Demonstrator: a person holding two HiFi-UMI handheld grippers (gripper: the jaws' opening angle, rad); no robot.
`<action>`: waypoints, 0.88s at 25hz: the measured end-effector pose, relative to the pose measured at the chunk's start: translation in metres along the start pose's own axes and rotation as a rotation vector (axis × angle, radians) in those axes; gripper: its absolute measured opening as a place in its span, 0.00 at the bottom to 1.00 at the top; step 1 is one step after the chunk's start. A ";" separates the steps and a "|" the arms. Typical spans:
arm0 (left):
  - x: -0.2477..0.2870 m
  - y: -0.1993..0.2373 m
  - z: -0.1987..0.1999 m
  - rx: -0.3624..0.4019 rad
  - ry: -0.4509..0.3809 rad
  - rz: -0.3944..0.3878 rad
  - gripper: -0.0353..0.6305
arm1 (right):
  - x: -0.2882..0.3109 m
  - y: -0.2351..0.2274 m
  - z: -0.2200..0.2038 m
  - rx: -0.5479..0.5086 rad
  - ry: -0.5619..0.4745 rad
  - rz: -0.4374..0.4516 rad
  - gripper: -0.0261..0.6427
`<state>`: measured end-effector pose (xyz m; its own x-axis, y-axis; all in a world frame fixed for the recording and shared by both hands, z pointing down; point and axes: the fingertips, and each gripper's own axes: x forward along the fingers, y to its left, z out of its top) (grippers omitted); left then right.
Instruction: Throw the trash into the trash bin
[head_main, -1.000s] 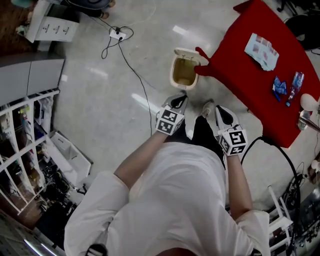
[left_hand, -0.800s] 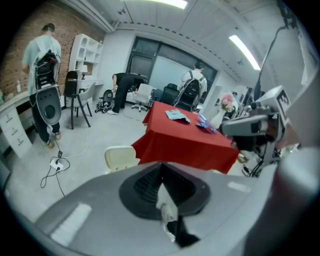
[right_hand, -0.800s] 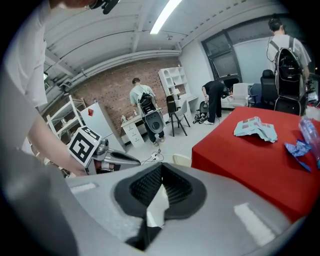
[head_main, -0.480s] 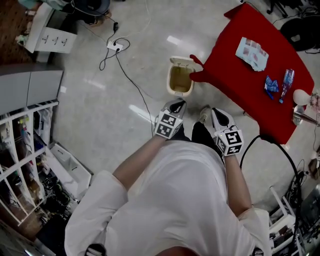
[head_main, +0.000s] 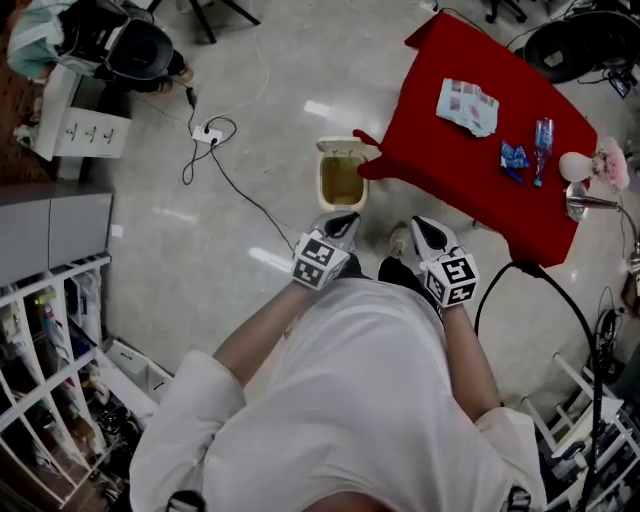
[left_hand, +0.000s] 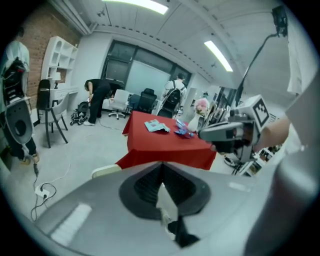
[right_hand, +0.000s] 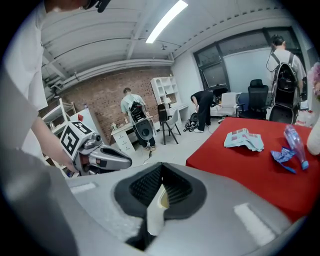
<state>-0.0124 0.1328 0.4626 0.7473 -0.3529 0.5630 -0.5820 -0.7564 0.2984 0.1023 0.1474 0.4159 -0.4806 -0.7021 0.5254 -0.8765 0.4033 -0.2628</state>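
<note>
Floor (head_main: 200, 250): pale glossy tile, running under red table (head_main: 450, 160).
Left gripper (head_main: 345, 218): jaws together, nothing between them; short of table's draped corner, aimed toward bin.
Right gripper (head_main: 418, 225): jaws together, empty; beside left one, nearer table's edge.
Trash bin (head_main: 322, 180): on floor, lid open, just beside table's draped corner.
Trash: crumpled paper (head_main: 467, 105), blue wrapper (head_main: 513, 157), plastic bottle (head_main: 541, 138), all lying on table top.
Power strip (head_main: 207, 133): on floor, well apart from table, past bin.
Office chairs (left_hand: 145, 100): behind table, by windows.
</note>
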 end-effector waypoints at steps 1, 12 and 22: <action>-0.002 0.000 0.004 0.005 0.000 -0.012 0.06 | -0.001 0.000 0.004 0.003 -0.009 -0.010 0.04; -0.011 0.000 0.032 0.073 0.013 -0.055 0.06 | -0.009 -0.023 0.027 0.072 -0.080 -0.120 0.04; 0.010 0.010 0.061 0.041 -0.022 0.017 0.06 | -0.015 -0.080 0.039 0.052 -0.065 -0.121 0.08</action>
<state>0.0085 0.0883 0.4240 0.7443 -0.3778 0.5507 -0.5815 -0.7721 0.2564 0.1782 0.1027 0.3971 -0.3709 -0.7808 0.5027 -0.9275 0.2841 -0.2431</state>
